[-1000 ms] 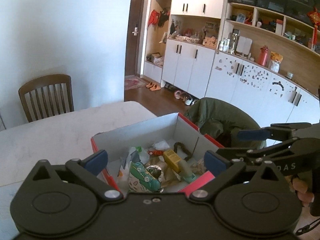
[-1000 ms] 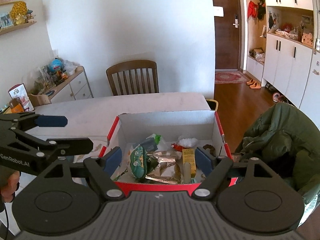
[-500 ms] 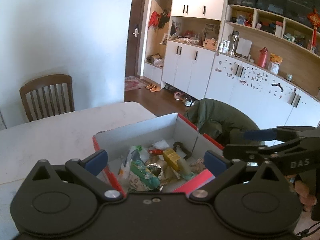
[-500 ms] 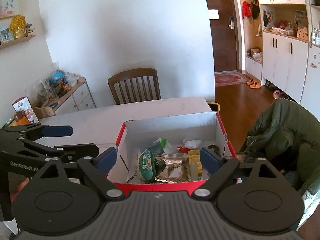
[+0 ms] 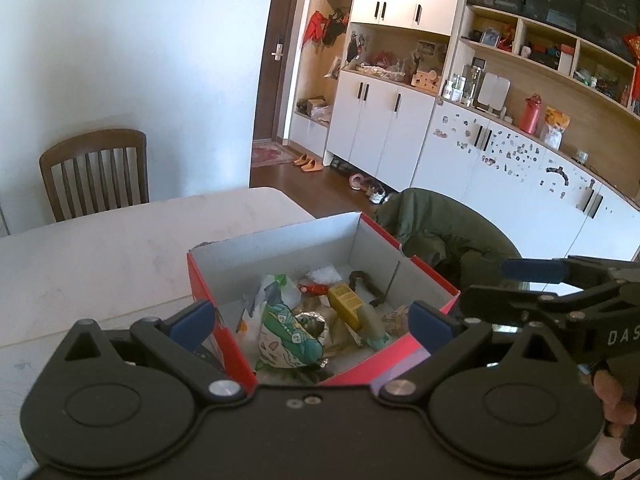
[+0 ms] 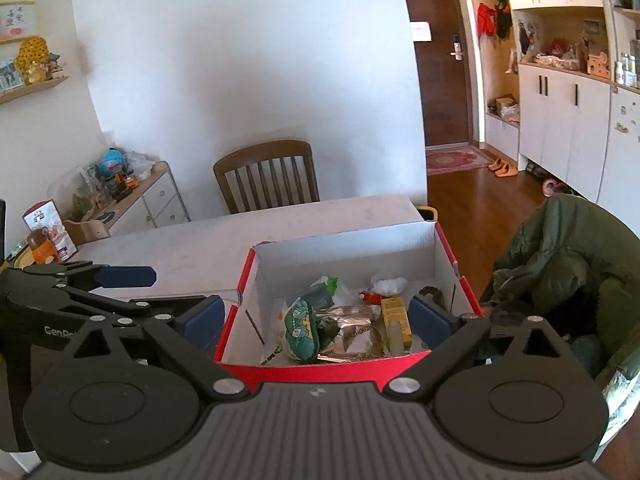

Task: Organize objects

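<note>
Clutter in the red box (image 6: 338, 364) at the table's (image 6: 240, 236) right edge lies loosely heaped, so your left gripper (image 5: 312, 318) and right gripper (image 6: 316, 316), both spread wide and empty above its near wall, may snag the green packet (image 6: 302, 328) beside the yellow carton (image 6: 396, 312).

We've got an open red box (image 6: 344, 364) with white insides sitting at the table's (image 6: 248, 236) near right corner. Inside the box: a green patterned snack bag (image 6: 302, 330) on the left, a foil packet (image 6: 356, 334) beside it, a yellow carton (image 6: 396, 312) to the right, and white crumpled plastic (image 6: 388, 285) toward the back.
</note>
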### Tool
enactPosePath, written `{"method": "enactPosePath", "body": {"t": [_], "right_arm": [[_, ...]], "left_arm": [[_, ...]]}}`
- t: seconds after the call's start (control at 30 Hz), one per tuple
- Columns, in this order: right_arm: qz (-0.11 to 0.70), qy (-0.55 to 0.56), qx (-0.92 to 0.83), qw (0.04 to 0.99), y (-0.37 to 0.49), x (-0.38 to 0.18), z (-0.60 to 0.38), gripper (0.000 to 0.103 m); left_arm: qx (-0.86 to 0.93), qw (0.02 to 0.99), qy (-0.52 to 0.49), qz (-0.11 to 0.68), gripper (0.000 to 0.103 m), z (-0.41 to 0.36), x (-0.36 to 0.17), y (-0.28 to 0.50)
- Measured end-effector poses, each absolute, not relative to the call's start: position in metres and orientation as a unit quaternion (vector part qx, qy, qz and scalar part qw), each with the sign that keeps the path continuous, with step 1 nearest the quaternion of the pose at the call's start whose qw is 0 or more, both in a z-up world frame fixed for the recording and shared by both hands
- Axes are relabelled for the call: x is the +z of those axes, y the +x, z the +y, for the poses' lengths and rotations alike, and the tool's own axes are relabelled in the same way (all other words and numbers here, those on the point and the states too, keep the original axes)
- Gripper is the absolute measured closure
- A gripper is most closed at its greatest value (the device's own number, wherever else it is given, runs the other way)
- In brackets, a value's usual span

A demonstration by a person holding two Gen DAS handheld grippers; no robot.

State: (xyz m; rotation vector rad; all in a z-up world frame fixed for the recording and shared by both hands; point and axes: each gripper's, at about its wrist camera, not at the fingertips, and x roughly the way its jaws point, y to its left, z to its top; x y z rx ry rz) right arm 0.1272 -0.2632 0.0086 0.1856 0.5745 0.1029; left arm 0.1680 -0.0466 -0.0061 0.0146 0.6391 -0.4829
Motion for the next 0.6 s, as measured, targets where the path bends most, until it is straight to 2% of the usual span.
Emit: {"method": "enactPosePath", "body": {"t": [0.6], "right_arm": [[0.292, 0.104, 0.018, 0.951, 0.123, 0.004, -0.252, 0.004]], "left_arm": [[-0.249, 0.918, 0.009, 0.307, 0.001, -0.038, -0.008, 0.163]]}}
